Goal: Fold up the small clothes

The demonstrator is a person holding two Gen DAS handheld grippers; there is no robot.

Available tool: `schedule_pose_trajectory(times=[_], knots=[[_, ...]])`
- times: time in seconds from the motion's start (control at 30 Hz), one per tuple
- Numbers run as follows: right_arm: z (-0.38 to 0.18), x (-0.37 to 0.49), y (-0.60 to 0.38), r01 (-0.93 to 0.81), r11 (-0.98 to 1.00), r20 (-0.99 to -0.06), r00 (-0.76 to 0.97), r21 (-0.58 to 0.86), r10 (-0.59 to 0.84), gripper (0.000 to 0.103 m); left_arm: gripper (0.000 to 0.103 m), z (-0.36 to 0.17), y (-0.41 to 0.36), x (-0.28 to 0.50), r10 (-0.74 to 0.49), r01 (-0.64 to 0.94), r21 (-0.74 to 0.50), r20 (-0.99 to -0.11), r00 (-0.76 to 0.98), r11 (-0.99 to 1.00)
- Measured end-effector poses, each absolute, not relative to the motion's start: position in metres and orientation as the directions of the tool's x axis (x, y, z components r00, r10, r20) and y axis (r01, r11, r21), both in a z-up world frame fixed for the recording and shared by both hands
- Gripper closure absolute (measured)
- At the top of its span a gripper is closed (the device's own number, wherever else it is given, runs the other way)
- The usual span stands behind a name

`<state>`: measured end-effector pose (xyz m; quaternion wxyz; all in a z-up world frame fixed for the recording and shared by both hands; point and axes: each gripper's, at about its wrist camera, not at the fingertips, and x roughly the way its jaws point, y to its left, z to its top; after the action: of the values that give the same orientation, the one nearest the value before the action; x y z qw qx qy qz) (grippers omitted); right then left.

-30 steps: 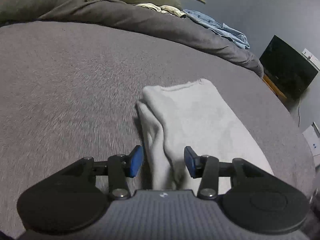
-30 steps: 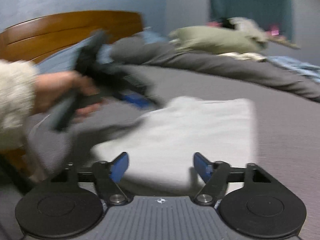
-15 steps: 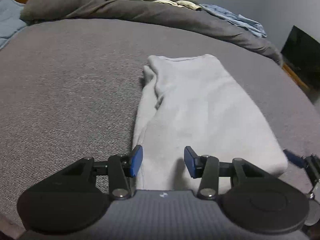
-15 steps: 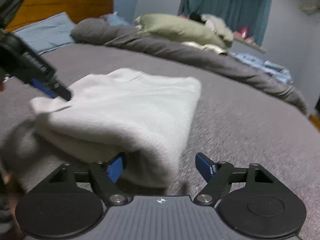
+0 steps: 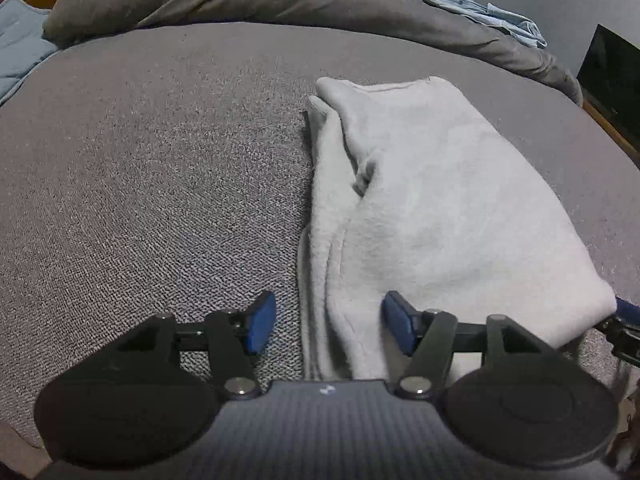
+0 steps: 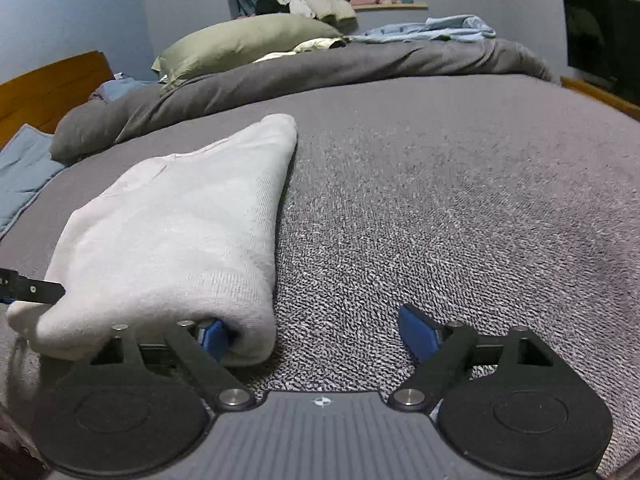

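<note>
Left claw (image 5: 328,326): jaws part open and just been widening; the near left edge of the folded garment (image 5: 432,208) lies between the blue pads, neither pad pressing it. Left pad sits over bare bed cover (image 5: 152,184), right pad over the cloth. Nothing gripped.

Right claw (image 6: 314,334): jaws wide and just been opening further. Its left pad is tucked against the near rounded fold of the garment (image 6: 180,240), partly hidden by cloth; its right pad stands clear over the cover (image 6: 460,208). Most of the gap between the pads is bare cover. No hold on anything.

Garment: pale grey knit, folded into a long bundle, flat on the grey bed cover. Left view: centre to right of frame. Right view: left half. Each claw's tip shows at the other view's edge: right claw (image 5: 624,320) at lower right, left claw (image 6: 28,290) at lower left.

Beyond: rumpled dark duvet (image 6: 320,68) across upper frame, green pillow (image 6: 248,44) behind it, blue cloth (image 6: 432,28) upper right, dark screen (image 6: 600,36) far right, wooden headboard (image 6: 48,88) at left.
</note>
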<state>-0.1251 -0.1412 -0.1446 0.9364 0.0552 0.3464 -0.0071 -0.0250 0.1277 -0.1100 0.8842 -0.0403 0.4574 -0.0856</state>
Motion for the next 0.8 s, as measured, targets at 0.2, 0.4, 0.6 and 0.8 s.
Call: schedule_pose_trajectory(times=[0.2,0.4,0.6,0.8], knots=[[-0.097,-0.147,-0.125,-0.113,0.994,-0.657,0.749,0.002,0.087,0.021,0.042,-0.077,0.138,-0.029,-0.229,0.121,-0.201,-0.704,0.672,0.972],[-0.068,-0.157,-0.104,-0.323,0.943,-0.558,0.797,-0.074,0.229,0.069,0.047,-0.056,0.118,-0.028,-0.392,0.285,-0.27,-0.583,0.711,0.92],[-0.089,-0.127,-0.094,-0.365,0.928,-0.587,0.769,-0.079,0.253,0.082,0.05,-0.08,0.082,-0.029,-0.384,0.374,-0.159,-0.637,0.669,0.914],[-0.118,-0.12,-0.092,-0.401,0.913,-0.64,0.723,-0.081,0.261,0.082,0.051,-0.114,0.087,-0.022,-0.363,0.367,-0.146,-0.683,0.634,0.918]])
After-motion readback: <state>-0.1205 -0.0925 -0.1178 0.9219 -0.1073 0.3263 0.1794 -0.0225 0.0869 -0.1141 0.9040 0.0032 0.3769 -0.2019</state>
